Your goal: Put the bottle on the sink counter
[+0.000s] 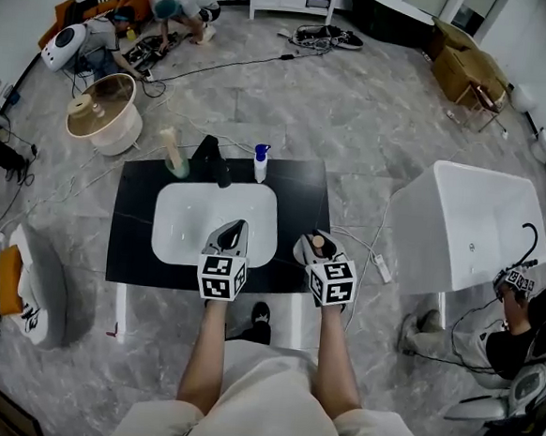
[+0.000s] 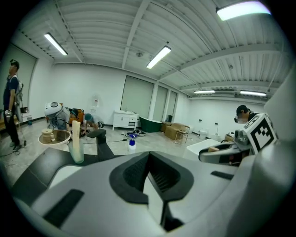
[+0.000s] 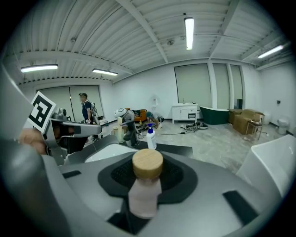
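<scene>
A pale pink bottle [image 3: 145,192] with a round wooden cap stands upright between the jaws of my right gripper [image 3: 147,158], which is shut on it. In the head view this bottle [image 1: 318,241] and the right gripper [image 1: 314,248] hang over the front right part of the black sink counter [image 1: 132,213]. My left gripper [image 1: 233,230] is over the front of the white basin [image 1: 183,226]. In the left gripper view the left gripper [image 2: 149,155] has its jaws together with nothing between them.
At the counter's back stand a white spray bottle [image 1: 260,163] with a blue head, a black faucet [image 1: 212,161] and a cup [image 1: 173,155] holding a pale stick. A white bathtub [image 1: 470,228] is at the right, with a person [image 1: 514,325] beside it. Cables cross the floor.
</scene>
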The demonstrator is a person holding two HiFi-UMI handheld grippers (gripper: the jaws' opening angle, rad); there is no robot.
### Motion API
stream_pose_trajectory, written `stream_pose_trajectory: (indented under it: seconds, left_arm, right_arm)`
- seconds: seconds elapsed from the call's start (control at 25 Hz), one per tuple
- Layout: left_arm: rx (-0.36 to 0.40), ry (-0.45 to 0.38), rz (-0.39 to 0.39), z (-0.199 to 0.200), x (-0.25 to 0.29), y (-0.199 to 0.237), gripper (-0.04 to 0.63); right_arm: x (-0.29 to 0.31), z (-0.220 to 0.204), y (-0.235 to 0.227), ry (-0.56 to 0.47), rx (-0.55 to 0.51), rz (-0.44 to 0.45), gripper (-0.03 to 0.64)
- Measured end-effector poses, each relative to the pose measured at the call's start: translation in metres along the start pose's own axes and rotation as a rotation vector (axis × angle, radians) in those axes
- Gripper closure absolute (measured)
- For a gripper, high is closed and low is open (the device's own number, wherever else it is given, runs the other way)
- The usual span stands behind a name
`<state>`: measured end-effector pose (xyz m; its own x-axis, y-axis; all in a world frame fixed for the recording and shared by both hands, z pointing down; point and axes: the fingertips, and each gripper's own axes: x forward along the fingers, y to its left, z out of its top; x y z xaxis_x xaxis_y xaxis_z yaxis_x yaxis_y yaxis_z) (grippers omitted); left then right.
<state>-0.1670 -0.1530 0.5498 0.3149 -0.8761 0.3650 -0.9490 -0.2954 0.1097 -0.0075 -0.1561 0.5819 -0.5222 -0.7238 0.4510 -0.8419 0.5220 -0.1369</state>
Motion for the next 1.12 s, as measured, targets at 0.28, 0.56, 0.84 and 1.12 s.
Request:
stream_pose_trajectory:
  seconds: [0.28, 0.56, 0.84, 1.12]
  left_arm:
    - [-0.042, -0.006, 0.000, 0.013, 0.024, 0.023, 0.589]
    - [-0.062, 0.001, 0.012, 0.013, 0.037, 0.036, 0.589]
    - [-0.074, -0.021, 0.075, 0.026, 0.050, 0.047, 0.589]
    - [-0.067, -0.019, 0.128, 0.038, 0.075, 0.044, 0.589]
  right_arm:
    - [0.029, 0.016, -0.012, 0.022, -0.005, -0.016, 0.512]
    - [0.052, 0.023, -0.024, 0.045, -0.011, -0.011, 0.512]
    - [0.080, 0.044, -0.033, 0.039, -0.052, 0.051, 0.511]
    - [0.108, 0.063, -0.042, 0.039, -0.091, 0.139, 0.511]
